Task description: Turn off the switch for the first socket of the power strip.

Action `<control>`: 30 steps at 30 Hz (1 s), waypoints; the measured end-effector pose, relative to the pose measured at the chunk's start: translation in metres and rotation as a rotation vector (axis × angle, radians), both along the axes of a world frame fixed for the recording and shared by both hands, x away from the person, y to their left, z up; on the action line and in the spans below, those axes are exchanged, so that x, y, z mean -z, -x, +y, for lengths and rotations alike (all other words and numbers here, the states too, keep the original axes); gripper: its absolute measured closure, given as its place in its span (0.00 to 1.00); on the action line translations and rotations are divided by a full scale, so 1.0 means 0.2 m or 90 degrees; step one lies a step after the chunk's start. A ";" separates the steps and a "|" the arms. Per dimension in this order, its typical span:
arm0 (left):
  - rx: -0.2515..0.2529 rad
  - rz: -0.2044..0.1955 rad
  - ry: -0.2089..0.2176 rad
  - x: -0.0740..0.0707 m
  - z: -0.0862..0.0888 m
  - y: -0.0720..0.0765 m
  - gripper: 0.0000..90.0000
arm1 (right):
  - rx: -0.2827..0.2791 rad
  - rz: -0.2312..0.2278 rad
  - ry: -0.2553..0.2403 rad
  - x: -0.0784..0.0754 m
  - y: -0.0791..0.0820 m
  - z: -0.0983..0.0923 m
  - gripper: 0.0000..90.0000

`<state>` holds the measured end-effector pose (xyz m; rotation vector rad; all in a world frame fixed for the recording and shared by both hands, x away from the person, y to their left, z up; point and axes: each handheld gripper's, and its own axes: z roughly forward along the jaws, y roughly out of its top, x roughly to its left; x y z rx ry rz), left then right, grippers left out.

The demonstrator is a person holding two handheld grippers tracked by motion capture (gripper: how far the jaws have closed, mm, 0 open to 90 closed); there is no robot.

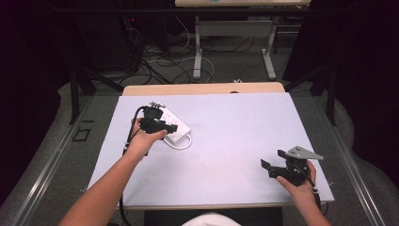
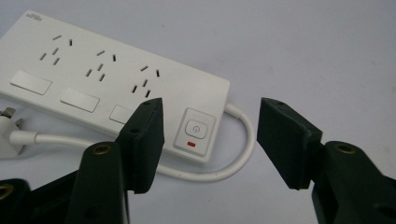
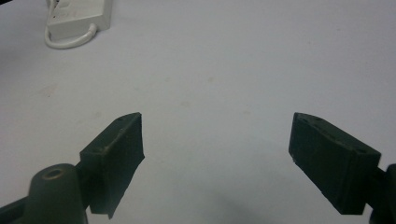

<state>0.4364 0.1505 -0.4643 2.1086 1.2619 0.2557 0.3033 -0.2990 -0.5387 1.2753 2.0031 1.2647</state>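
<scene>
A white power strip (image 2: 112,79) with three sockets, a power button with a red light (image 2: 195,134) and a looped white cord (image 2: 233,158) lies on the white table top at the left. Its plug (image 2: 9,122) rests beside it. My left gripper (image 2: 210,135) hovers just over the button end of the strip, jaws wide open and empty. The high view shows the left gripper (image 1: 157,125) above the strip (image 1: 176,129). My right gripper (image 1: 275,162) is held near the front right of the table, open with nothing between its jaws, and looks across bare table toward the power strip (image 3: 77,21).
The white mat (image 1: 235,136) covers a wooden table (image 1: 202,88). Behind it stand a desk frame (image 1: 233,42) and tangled cables on the floor (image 1: 160,61). Dark curtains flank both sides. Metal rails (image 1: 42,174) run along the table's left and right.
</scene>
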 end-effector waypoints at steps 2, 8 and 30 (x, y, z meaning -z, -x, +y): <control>0.002 -0.001 0.003 0.00 -0.01 0.01 0.44 | 0.000 0.001 0.001 0.00 0.00 0.00 0.19; 0.018 -0.010 -0.001 -0.01 -0.01 0.04 0.39 | 0.001 0.001 -0.001 0.00 0.00 0.00 0.19; 0.027 -0.007 -0.003 -0.05 0.02 0.19 0.18 | 0.001 -0.002 -0.001 0.00 0.01 0.00 0.19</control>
